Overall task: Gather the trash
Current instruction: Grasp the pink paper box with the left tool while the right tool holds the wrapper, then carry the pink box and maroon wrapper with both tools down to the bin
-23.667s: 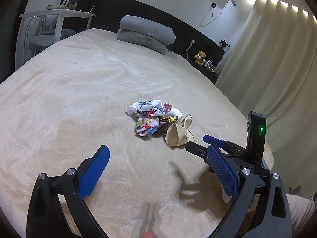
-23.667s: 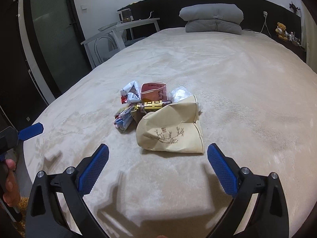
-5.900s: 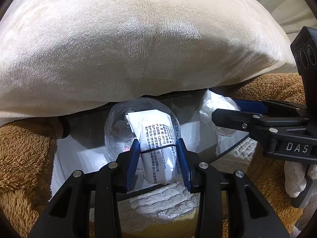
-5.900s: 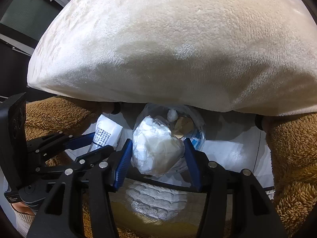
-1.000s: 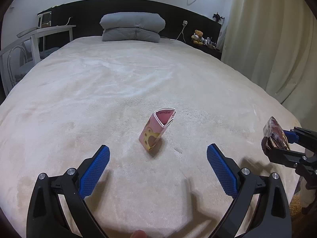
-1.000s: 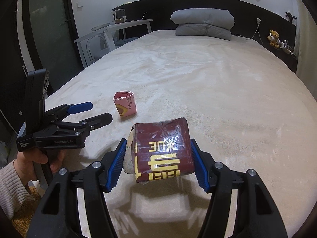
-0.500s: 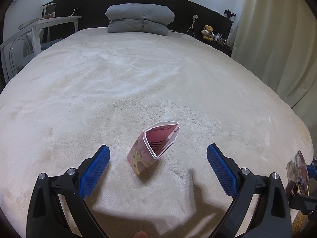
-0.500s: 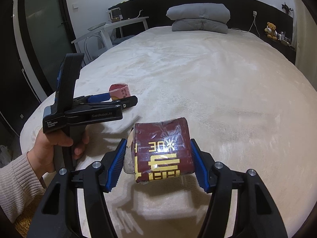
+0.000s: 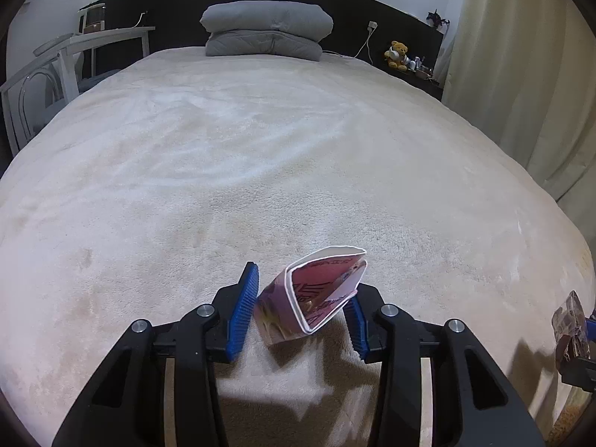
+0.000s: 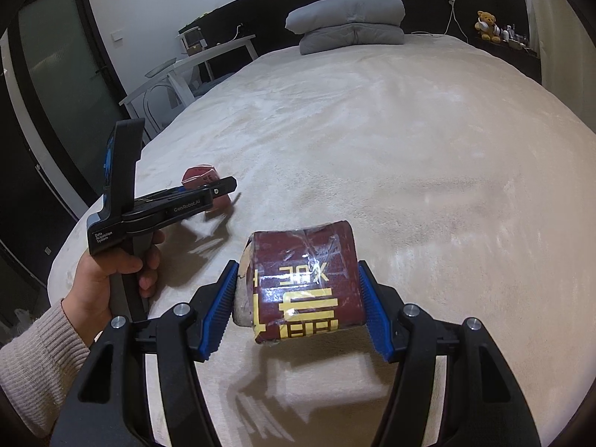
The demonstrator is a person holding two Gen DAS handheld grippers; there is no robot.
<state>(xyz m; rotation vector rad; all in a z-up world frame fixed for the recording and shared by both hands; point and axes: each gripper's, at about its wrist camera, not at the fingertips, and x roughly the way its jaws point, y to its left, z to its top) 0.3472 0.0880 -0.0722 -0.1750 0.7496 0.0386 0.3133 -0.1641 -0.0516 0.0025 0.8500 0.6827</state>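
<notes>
Pick-up step in hand. The left gripper (image 9: 300, 311) has just been closing around the pink carton (image 9: 311, 292), the last piece seen on the bed (image 9: 260, 156); its pads (image 9: 244, 309) are pressed on both of the carton's sides. The carton is tilted, its base on the blanket. A dark red wrapped packet (image 10: 303, 283) is pinched in the right gripper (image 10: 298, 307), held above the bed. Next, judged: the carton is to be lifted without being crushed, and both items carried off to a bin, not in view.
</notes>
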